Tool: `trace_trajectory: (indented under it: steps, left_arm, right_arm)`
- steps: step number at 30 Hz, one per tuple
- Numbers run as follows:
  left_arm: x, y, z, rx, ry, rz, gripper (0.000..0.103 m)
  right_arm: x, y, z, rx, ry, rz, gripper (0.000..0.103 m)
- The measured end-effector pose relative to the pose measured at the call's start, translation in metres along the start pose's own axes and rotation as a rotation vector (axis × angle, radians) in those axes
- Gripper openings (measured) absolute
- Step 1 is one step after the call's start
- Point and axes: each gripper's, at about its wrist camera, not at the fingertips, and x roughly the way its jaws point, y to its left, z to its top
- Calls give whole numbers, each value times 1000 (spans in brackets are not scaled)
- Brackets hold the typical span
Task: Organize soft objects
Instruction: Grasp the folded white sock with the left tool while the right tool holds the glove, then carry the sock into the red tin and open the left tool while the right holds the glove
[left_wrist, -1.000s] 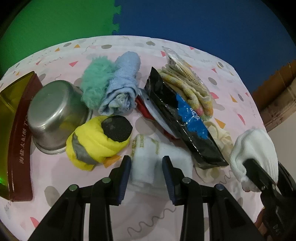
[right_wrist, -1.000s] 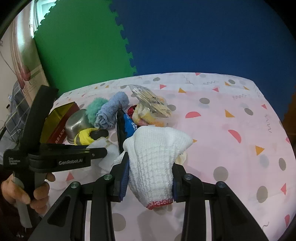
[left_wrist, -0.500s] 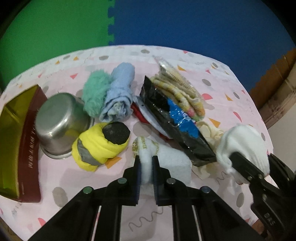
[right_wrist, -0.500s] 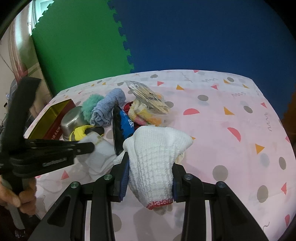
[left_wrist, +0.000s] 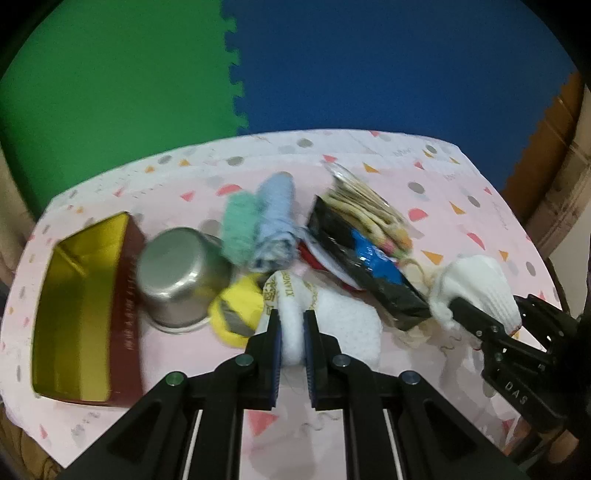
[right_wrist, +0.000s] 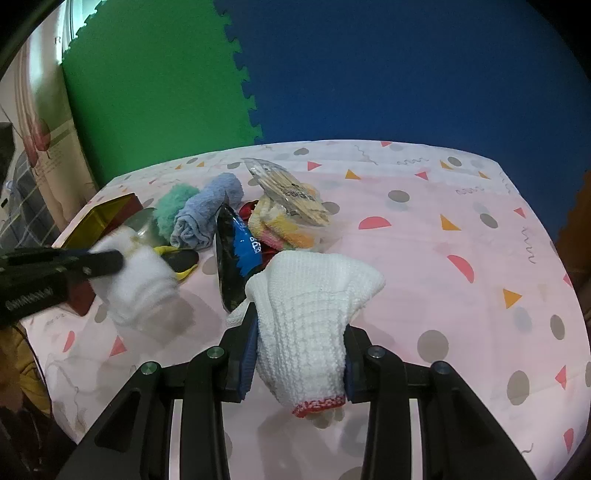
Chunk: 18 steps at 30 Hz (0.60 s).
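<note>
My left gripper (left_wrist: 292, 334) is shut on a white sock (left_wrist: 332, 321) with gold lettering and holds it above the pink cloth. The same sock (right_wrist: 144, 284) hangs blurred at the left of the right wrist view. My right gripper (right_wrist: 300, 341) is shut on a white knitted glove (right_wrist: 310, 306) with a red cuff edge; that glove (left_wrist: 480, 288) shows at the right of the left wrist view. Behind lie a yellow rolled cloth (left_wrist: 240, 306), a mint fluffy cloth (left_wrist: 238, 225), a light blue towel roll (left_wrist: 275, 218) and packaged yellow cloths (left_wrist: 373, 214).
A steel pot (left_wrist: 181, 273) lies on its side beside an open gold-lined red box (left_wrist: 79, 314) at the left. A black and blue packet (left_wrist: 365, 266) leans in the pile. Green and blue foam mats stand behind the table (right_wrist: 461, 236). A hand shows at lower left.
My left gripper shut on the white sock and lifted it off the cloth, pulling back from the pile. The right gripper kept still with the glove.
</note>
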Motion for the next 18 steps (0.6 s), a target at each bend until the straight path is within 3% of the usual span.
trace_trajectory:
  steps: [9, 18]
  left_arm:
    - [-27, 62, 7, -62, -51, 101, 11]
    - [-33, 169, 2, -199, -43, 280, 11]
  right_arm:
    - [-1, 1, -2, -11, -7, -18, 34]
    - [-1, 5, -2, -25, -15, -40, 35]
